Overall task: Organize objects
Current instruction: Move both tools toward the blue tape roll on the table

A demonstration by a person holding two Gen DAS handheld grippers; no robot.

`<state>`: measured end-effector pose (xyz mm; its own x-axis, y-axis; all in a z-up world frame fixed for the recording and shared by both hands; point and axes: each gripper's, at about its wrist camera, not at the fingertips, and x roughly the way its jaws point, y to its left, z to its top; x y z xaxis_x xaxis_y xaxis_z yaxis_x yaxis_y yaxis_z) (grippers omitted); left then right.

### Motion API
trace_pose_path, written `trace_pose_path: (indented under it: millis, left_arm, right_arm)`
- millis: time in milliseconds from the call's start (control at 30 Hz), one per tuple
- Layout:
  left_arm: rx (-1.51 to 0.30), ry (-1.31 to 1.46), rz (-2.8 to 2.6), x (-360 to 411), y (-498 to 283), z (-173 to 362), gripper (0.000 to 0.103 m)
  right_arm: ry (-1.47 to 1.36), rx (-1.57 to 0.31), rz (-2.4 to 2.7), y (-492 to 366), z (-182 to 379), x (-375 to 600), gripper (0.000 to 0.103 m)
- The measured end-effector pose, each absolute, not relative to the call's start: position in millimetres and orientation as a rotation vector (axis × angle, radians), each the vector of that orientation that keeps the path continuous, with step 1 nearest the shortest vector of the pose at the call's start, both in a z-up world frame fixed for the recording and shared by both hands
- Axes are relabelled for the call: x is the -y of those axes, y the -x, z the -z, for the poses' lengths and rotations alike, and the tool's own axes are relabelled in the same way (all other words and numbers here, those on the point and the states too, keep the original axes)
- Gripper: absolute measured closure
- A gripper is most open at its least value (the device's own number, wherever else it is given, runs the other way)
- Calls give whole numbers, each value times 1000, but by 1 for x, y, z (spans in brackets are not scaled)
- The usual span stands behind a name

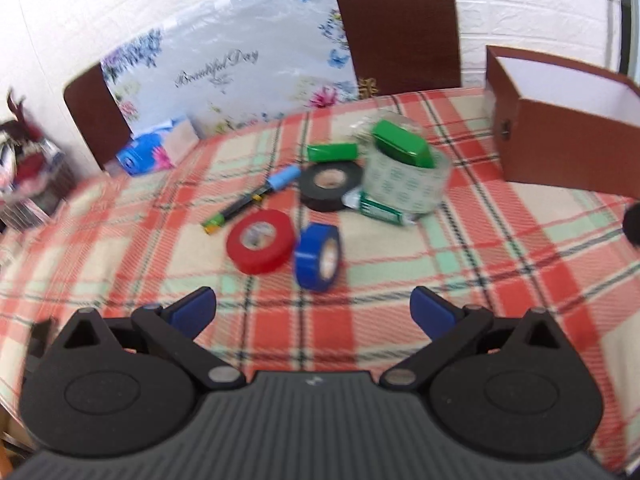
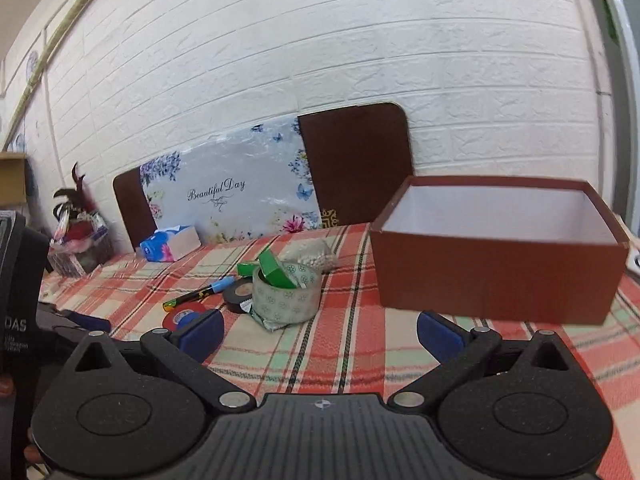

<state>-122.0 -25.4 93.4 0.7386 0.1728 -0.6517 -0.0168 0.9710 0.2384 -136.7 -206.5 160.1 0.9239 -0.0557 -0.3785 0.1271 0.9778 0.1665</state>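
My left gripper is open and empty, just short of a blue tape roll standing on edge. Beside it lie a red tape roll, a black tape roll, a pen with a blue cap and a green box. A wide clear tape roll holds another green box. An open brown box stands at the right. My right gripper is open and empty, between the clear tape roll and the brown box.
A tissue pack lies at the table's far edge. A floral board and a dark brown panel lean on the white brick wall. A basket of decorations stands at the far left. The plaid tablecloth covers the table.
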Motion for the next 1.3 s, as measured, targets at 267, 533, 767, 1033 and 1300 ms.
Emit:
trace_pose_path:
  millis: [267, 533, 767, 1033, 1300]
  left_arm:
    - [-818, 16, -77, -43, 98, -80, 0]
    - [-892, 113, -125, -67, 103, -55, 0]
    - [-882, 40, -115, -56, 91, -58, 0]
    - [-813, 2, -121, -45, 90, -79, 0]
    - [-766, -70, -135, -28, 101, -92, 0]
  right_arm:
    - [-78, -473, -9, 87, -125, 172, 3]
    - [-35, -519, -105, 61, -112, 142, 12]
    - [-29, -531, -82, 62, -111, 143, 12]
    - [-38, -474, -57, 71, -124, 146, 11]
    - [-62, -446, -30, 91, -126, 149, 11]
